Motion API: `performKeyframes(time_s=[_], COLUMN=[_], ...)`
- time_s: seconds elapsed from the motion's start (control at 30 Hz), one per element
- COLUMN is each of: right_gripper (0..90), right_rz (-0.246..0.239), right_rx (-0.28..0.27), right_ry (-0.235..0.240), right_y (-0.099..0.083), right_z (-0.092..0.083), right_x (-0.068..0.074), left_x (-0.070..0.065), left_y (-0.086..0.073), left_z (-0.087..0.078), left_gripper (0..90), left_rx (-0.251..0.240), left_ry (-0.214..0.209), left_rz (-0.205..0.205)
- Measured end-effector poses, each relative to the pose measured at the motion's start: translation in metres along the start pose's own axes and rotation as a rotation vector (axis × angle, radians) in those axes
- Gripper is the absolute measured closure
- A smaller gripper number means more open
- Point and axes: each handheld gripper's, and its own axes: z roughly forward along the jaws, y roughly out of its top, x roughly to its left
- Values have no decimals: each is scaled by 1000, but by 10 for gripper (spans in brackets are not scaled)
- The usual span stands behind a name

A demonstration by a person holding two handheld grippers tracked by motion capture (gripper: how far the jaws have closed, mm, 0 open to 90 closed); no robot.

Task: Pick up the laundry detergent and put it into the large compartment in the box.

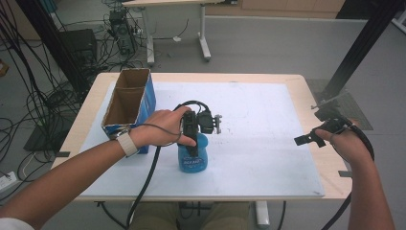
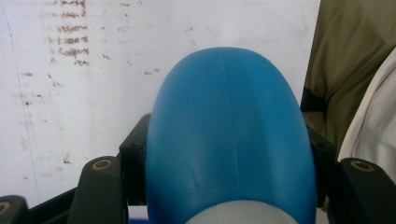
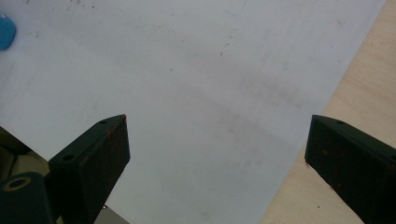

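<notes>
Blue bottle (image 1: 193, 155) at centre of the high view, upright on the white counter (image 1: 268, 143), clamped by the left tool (image 1: 193, 128); right tool (image 1: 320, 128) far off at right edge. Left gripper view: bottle's body runs straight up between both jaws. Right gripper view: jaws spread wide, nothing held; blue sliver at upper left.

Blue bottle (image 1: 193, 158) upright (white-capped) on white mat (image 1: 268, 139).

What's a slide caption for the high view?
Left gripper grips a blue bottle beside the box; right gripper open at the table edge.
</notes>
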Motion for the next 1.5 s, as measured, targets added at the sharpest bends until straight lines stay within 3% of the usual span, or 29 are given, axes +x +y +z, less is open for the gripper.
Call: performKeyframes(time_s=[0.5,0.77,1.23,1.5], right_gripper=[64,64,65,65], right_rz=[8,14,9,2], right_rx=[-10,-13,-8,-11], right_ry=[-6,-10,-24,-22], right_y=[-7,-11,-12,-10], right_z=[-5,-7,-9,-8], right_x=[1,0,4,5], left_x=[0,2,5,4], left_y=[-2,-5,-13,-12], left_z=[-2,-13,-41,-53], left_gripper=[380,380,379,379], left_rx=[-3,-21,-43,-30], left_ry=[-1,-18,-10,8], left_rz=[-17,-39,-152,-191])
